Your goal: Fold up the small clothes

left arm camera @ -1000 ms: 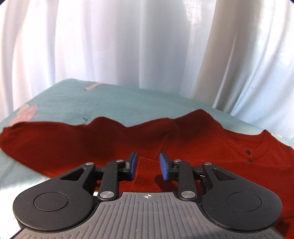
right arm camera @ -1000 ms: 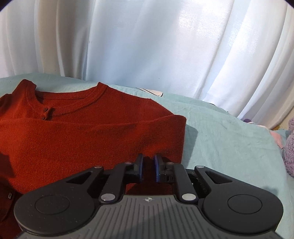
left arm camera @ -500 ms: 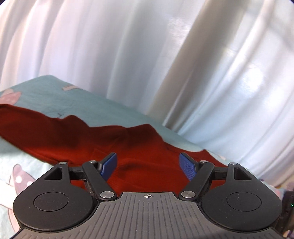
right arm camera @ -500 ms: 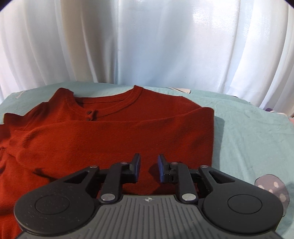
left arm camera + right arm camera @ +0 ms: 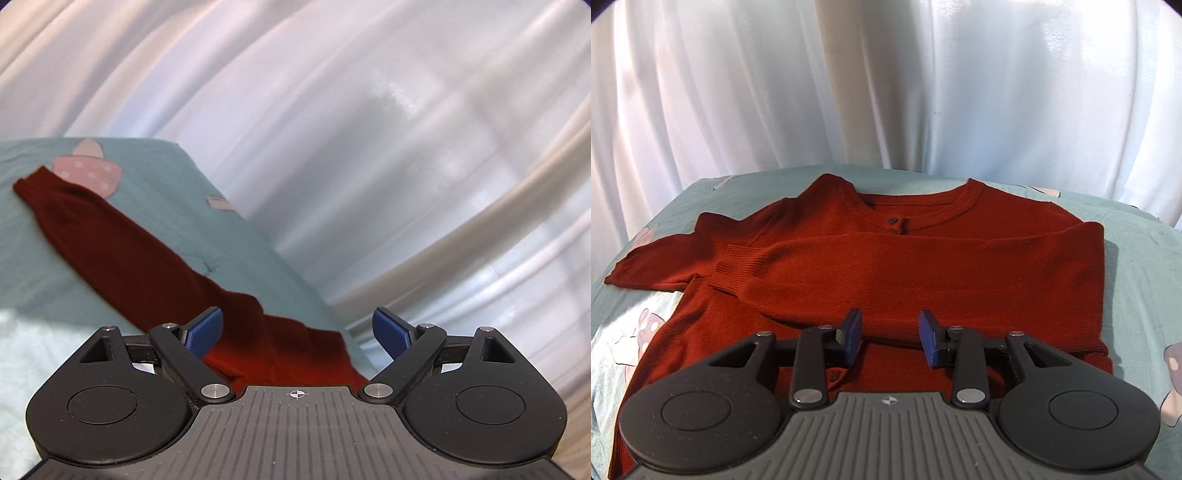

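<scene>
White curtains (image 5: pixel 886 92) behind, teal sheet (image 5: pixel 1145 266) below. The red sweater (image 5: pixel 923 280) lies flat, collar at twelve o'clock, one sleeve folded across its chest. The right gripper (image 5: pixel 891 338) hovers part-open and empty over the hem. The unfolded sleeve (image 5: pixel 122 251) runs toward ten o'clock from the left gripper (image 5: pixel 297 328), which is spread wide, empty, and looks nearer.

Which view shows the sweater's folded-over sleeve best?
The right wrist view: the folded sleeve lies across the chest of the red sweater, cuff to shoulder in sight. The left wrist view shows only the other sleeve, stretched out flat on the teal sheet.
</scene>
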